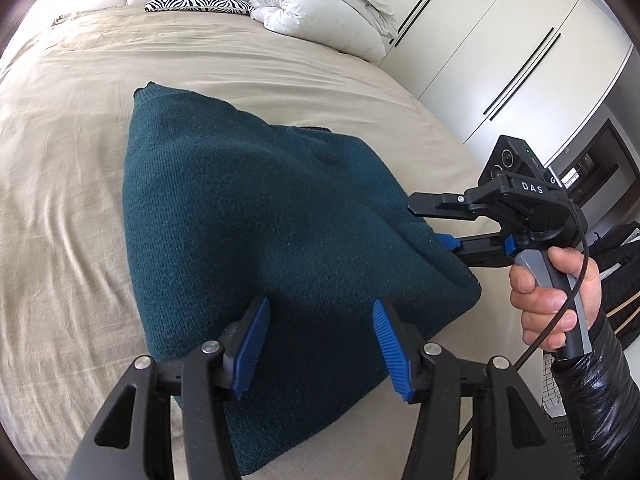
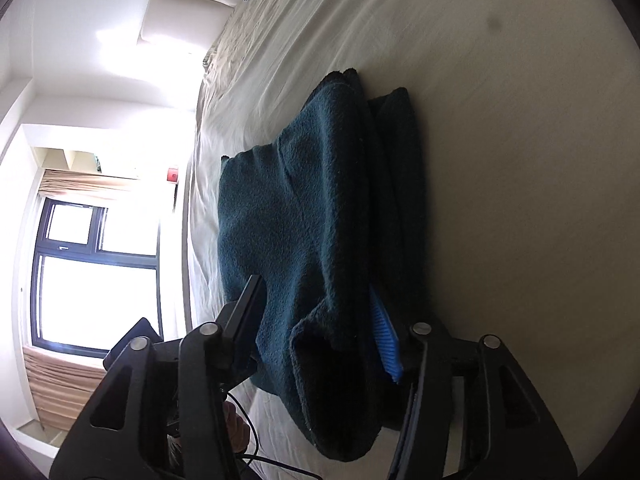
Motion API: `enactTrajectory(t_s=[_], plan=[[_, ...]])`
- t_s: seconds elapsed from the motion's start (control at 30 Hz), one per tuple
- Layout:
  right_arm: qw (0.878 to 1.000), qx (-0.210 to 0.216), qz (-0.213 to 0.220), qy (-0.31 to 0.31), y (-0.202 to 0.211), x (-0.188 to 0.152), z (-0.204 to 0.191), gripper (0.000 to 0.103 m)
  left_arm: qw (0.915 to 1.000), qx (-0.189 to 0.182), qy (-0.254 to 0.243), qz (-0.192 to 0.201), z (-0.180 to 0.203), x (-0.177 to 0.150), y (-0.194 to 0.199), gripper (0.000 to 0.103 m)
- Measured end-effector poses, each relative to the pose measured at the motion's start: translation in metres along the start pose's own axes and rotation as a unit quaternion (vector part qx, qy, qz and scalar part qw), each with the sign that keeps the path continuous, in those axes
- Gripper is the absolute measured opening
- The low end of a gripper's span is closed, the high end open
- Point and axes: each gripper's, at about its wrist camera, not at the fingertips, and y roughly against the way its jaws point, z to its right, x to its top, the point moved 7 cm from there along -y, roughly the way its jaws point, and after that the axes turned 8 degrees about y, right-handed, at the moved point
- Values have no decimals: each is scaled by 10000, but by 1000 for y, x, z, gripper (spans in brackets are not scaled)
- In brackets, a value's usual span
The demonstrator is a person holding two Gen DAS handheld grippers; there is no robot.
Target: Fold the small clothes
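The dark teal knitted sweater [image 1: 256, 216] lies folded into a thick bundle on the beige bed [image 1: 60, 160], its long axis running from the near edge of the mattress away toward the zebra-print pillow [image 1: 196, 2] and the white duvet [image 1: 320, 4] at the head. Everything hinges on which side each tool stands

The left gripper [image 1: 320, 340] hovers over the near short end of the bundle, its blue pads spread about half apart and pressing on nothing, the knit showing between them but untouched. The sweater stretches straight ahead of it

The right gripper [image 1: 424, 224] comes in from the bundle's right long edge, held by a hand [image 1: 552, 300] in a shiny black sleeve [image 1: 600, 392]. Its fingers point sideways across the short axis, and its own camera shows the top layer of knit lying loosely between them, the blue pad [image 2: 386, 344] tucked under the fold on one side, the other finger standing clear of the cloth. The jaws look half apart, slack, not clamped

So the right tool is the one already at the edge and nearer the fabric; the left is merely poised above the end. I would judge that any further fold across the short axis would be led from the right side, with the left pinning or lifting the near end
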Motion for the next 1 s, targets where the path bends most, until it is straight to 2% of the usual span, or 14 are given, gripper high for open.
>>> enactTrajectory(t_s=[0.13, 0.27, 0.3, 0.33, 0.4, 0.63, 0.77, 1.0], plan=[[9998, -111, -132, 13, -11, -14, -3, 49, 10000, 17, 9, -48, 3, -1, -1, 57], [9999, -141, 11, -9, -2, -28, -1, 48, 10000, 16, 35, -56, 1, -3, -2, 57], [9997, -234, 49, 68, 0, -29, -1, 43, 10000, 33, 34, -52, 0, -3, -2, 57], [9994, -342, 77, 75, -3, -29, 2, 29, 10000, 45, 42, -50, 1, -3, -3, 57], [9991, -411, 96, -105, -5, -33, 12, 11, 9999, 46, 78, -44, 2, -4, -3, 58], [9964, 174, 538, -631, 14, -53, 27, 9, 9999, 55, -21, -106, 10, -10, -4, 61], [9932, 329, 591, -944, -5, -70, 48, 8, 9995, 166, -206, -172, 13, -19, -16, 61], [9948, 81, 706, -731, -1, -57, 44, 8, 9996, 110, -175, -192, 12, -19, -14, 61]])
